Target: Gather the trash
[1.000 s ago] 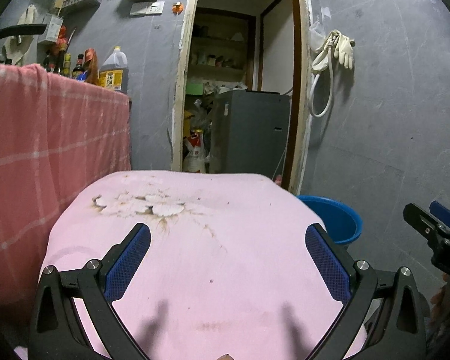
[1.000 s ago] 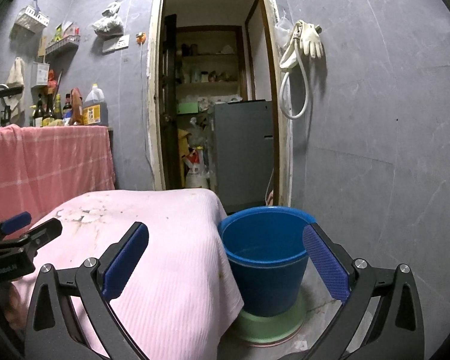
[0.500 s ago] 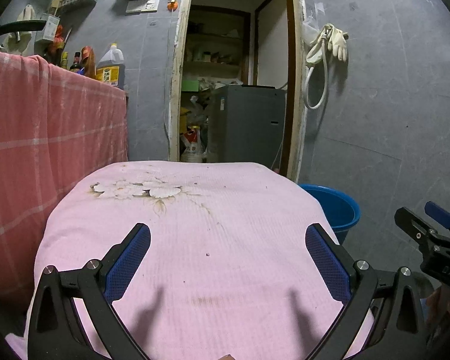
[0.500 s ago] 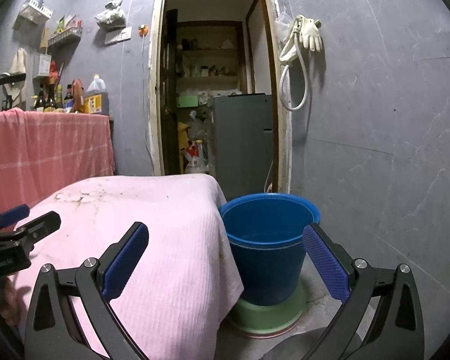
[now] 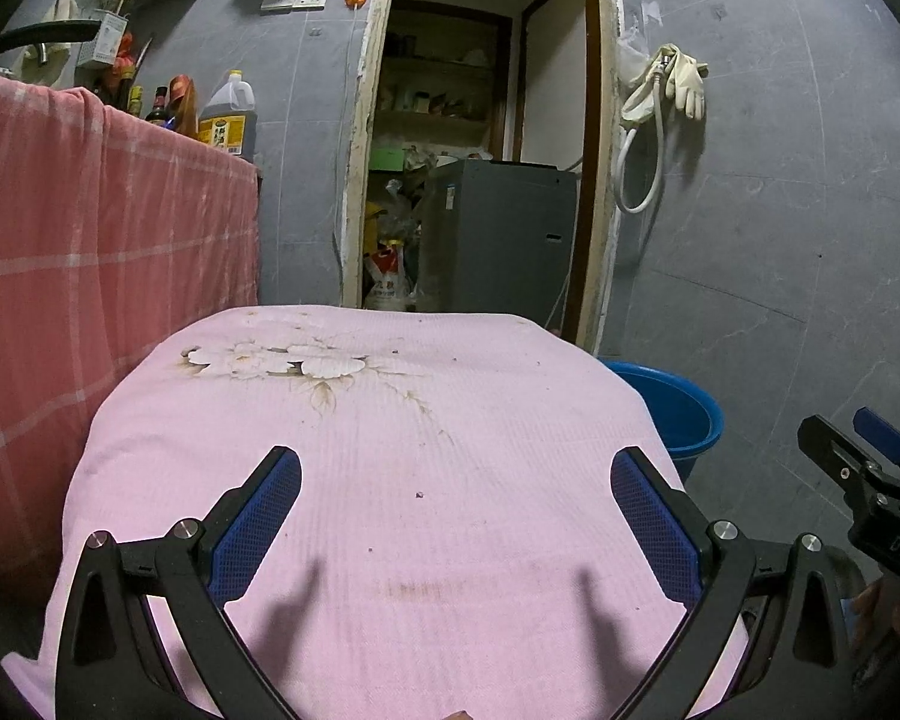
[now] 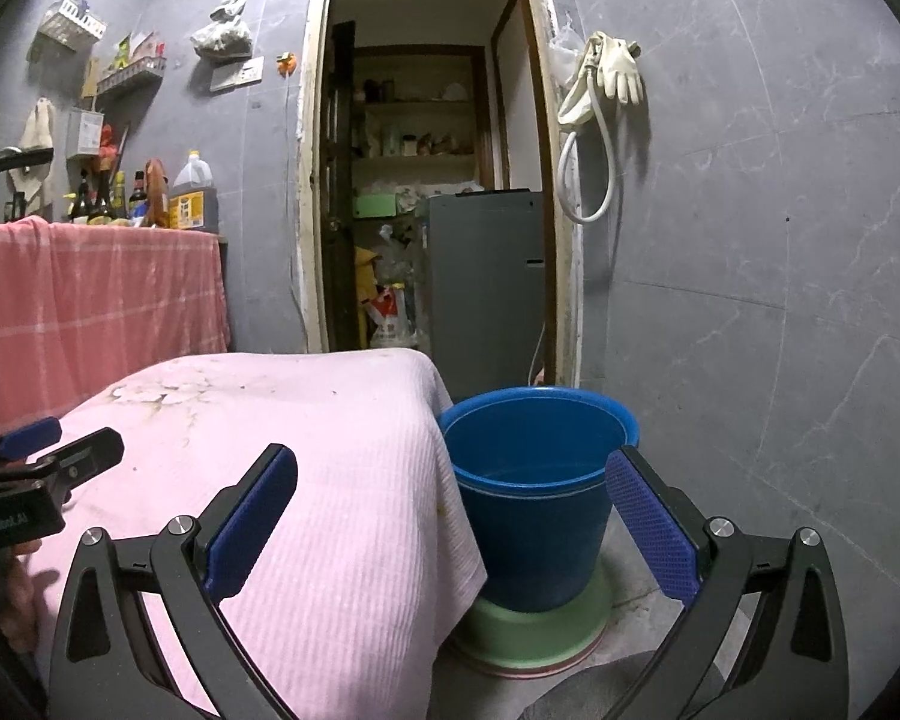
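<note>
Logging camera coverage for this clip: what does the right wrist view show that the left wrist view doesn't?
Only the right wrist view shows the blue bucket whole, standing on a green basin, and the left gripper from the side. Only the left wrist view shows the pink cloth's full top and the right gripper. Both share the doorway, the hanging gloves and open jaws.

The right tongs [image 6: 450,516] stand wide apart with nothing between them. At 12 o'clock ahead sits a blue bucket [image 6: 534,504] on a green basin [image 6: 534,630]. The table [image 6: 282,450], under a pink cloth, touches the bucket. At 9 o'clock are the left tongs [image 6: 48,450].
</note>
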A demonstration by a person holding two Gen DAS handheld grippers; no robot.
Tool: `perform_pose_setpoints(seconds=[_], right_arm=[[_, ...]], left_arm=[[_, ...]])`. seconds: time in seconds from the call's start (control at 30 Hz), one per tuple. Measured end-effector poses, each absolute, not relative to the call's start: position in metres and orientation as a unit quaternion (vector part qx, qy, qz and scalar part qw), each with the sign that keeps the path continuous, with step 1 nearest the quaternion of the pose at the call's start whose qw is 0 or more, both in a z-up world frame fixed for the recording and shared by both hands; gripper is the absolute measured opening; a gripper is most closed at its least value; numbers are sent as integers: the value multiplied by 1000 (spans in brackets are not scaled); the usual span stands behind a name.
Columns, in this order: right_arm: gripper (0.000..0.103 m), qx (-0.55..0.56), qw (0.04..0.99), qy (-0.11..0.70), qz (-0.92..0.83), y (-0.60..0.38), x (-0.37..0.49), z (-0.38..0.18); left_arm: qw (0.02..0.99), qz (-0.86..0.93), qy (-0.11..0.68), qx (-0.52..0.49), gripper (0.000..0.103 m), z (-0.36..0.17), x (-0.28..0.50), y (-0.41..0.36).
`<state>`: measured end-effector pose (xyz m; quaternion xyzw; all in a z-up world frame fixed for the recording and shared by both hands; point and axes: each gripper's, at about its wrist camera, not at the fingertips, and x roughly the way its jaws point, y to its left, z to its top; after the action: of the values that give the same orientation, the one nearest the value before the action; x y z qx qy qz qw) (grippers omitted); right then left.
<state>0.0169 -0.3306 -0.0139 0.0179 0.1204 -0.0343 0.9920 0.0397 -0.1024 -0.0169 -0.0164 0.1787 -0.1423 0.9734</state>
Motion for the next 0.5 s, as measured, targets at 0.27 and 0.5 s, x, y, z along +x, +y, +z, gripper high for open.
perform_pose_setpoints(seconds=[0.27, 0.5], right_arm=[[103, 19, 992, 122, -35, -330, 16, -13], [103, 20, 992, 122, -35, -329, 15, -13]], left_arm=[[973, -143, 180, -15, 101, -18, 40, -101], [973, -144, 180, -15, 101, -18, 40, -101]])
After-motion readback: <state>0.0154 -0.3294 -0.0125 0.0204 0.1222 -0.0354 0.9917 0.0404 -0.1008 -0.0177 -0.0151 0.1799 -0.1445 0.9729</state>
